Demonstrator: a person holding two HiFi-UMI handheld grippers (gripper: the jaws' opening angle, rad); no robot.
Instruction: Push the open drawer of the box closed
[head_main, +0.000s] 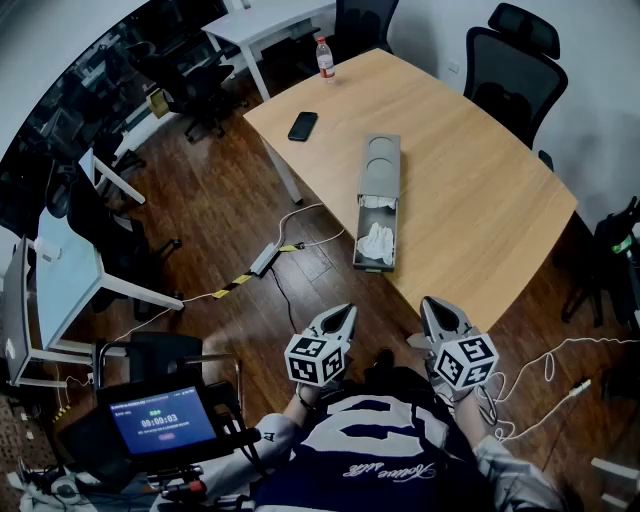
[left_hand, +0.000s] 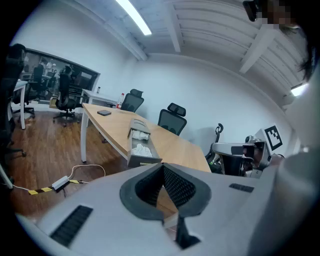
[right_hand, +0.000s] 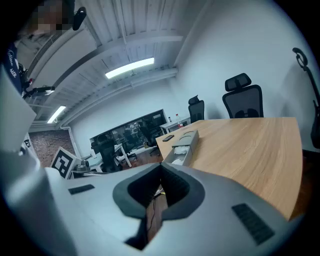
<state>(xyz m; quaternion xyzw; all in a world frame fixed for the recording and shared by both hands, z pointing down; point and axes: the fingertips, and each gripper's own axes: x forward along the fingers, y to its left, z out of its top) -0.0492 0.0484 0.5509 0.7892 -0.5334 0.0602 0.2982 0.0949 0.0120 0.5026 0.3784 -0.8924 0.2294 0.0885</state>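
Observation:
A grey box (head_main: 380, 166) lies on the wooden table (head_main: 470, 170), with its drawer (head_main: 376, 233) pulled out toward me and white crumpled items inside. The drawer's front hangs near the table's near-left edge. In the left gripper view the drawer (left_hand: 141, 151) shows ahead, and in the right gripper view the box (right_hand: 182, 145) lies further off. My left gripper (head_main: 343, 314) and right gripper (head_main: 431, 306) are held close to my body, short of the table and well apart from the drawer. Both are shut with nothing between the jaws.
A black phone (head_main: 302, 126) and a water bottle (head_main: 325, 59) sit at the table's far end. Black office chairs (head_main: 510, 70) stand behind the table. Cables and a power strip (head_main: 265, 260) lie on the wooden floor at left. A screen device (head_main: 162, 419) sits at lower left.

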